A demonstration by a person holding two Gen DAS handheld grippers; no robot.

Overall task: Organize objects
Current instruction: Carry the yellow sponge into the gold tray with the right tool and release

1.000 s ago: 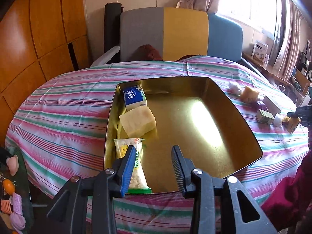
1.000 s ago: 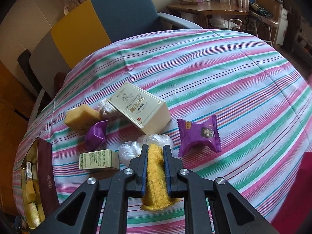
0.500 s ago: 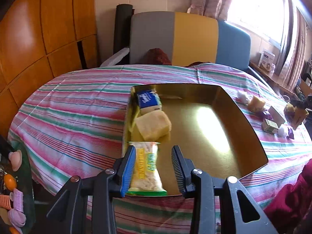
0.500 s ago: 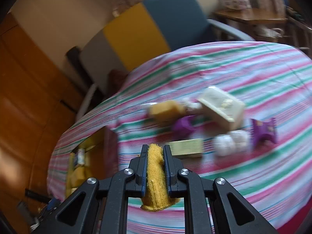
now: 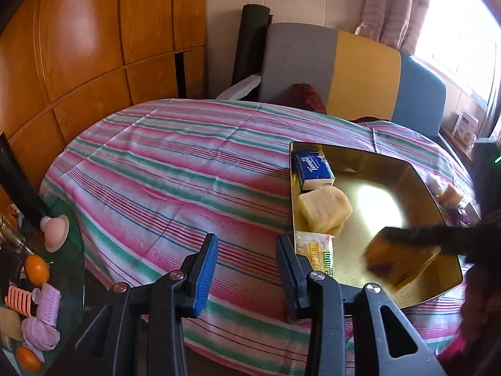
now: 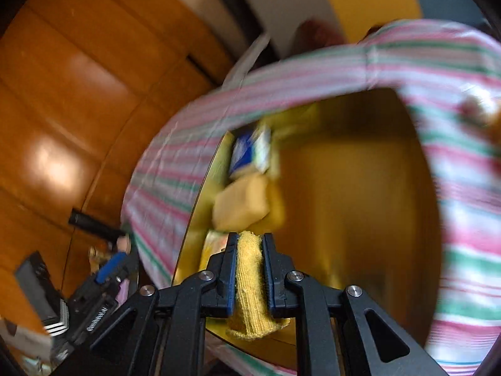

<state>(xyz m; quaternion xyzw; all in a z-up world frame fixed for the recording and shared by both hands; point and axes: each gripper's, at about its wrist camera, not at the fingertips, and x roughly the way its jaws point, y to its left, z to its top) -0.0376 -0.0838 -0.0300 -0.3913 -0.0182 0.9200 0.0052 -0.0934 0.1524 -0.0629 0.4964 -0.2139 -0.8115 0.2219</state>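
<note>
A gold metal tray (image 5: pixel 416 181) sits on the striped tablecloth, also in the blurred right wrist view (image 6: pixel 375 188). In its left column lie a blue tissue pack (image 5: pixel 314 169), a pale yellow sponge block (image 5: pixel 325 208) and a yellow-green snack bag (image 5: pixel 319 255). My right gripper (image 6: pixel 249 269) is shut on a folded yellow cloth (image 6: pixel 250 288) and holds it over the tray's near end; it shows blurred in the left wrist view (image 5: pixel 404 257). My left gripper (image 5: pixel 247 266) is open and empty over the tablecloth, left of the tray.
Loose items (image 5: pixel 451 192) lie on the table beyond the tray's right side. A glass side table (image 5: pixel 34 266) with oranges and pink toys stands at lower left. A grey, yellow and blue chair (image 5: pixel 344 75) and wooden wall panels stand behind the table.
My right gripper has carried the yellow cloth left from the loose items to above the tray. My left gripper has swung left, off the tray, staying open.
</note>
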